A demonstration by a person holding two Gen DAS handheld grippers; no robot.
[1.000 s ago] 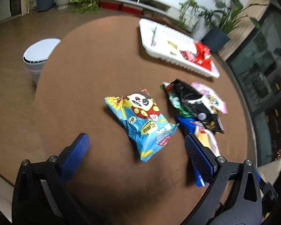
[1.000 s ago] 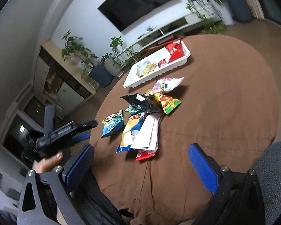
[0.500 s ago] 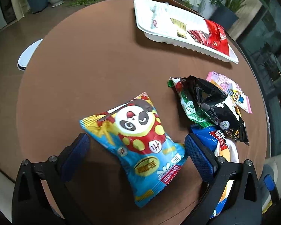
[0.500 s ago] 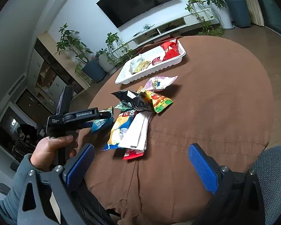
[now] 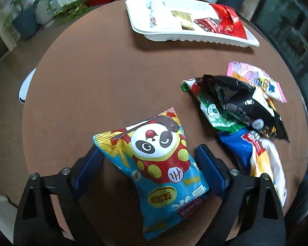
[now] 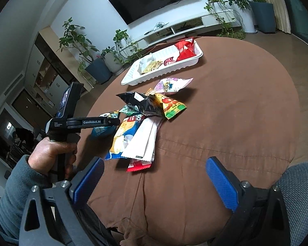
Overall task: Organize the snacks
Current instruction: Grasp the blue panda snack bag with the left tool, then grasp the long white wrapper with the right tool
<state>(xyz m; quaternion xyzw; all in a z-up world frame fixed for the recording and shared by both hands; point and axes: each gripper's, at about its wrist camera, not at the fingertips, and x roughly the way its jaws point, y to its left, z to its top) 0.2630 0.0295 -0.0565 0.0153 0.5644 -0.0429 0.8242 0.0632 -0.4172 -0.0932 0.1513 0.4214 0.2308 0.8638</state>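
Observation:
A blue snack bag with a panda (image 5: 160, 155) lies flat on the brown round table (image 5: 96, 78). My left gripper (image 5: 148, 164) points steeply down over it, its jaws closing with the bag between the blue pads (image 5: 208, 169); the bag looks unsqueezed. In the right wrist view a hand holds the left gripper (image 6: 110, 122) over that bag (image 6: 101, 131). My right gripper (image 6: 154, 182) stands open and empty above the near table edge. A white tray (image 5: 164, 37) at the far side holds red and gold packets.
A loose pile of snack bags (image 5: 236, 106) lies right of the panda bag, seen as a pile (image 6: 145, 106) mid-table from the right wrist. A grey seat (image 6: 297, 184) sits at the near right. A white bin (image 5: 23, 88) stands beside the table. Potted plants (image 6: 96, 69) line the wall.
The left gripper came down over the panda bag and rolled, so the bag now sits between its pads, and its jaws have narrowed. The right gripper has barely moved.

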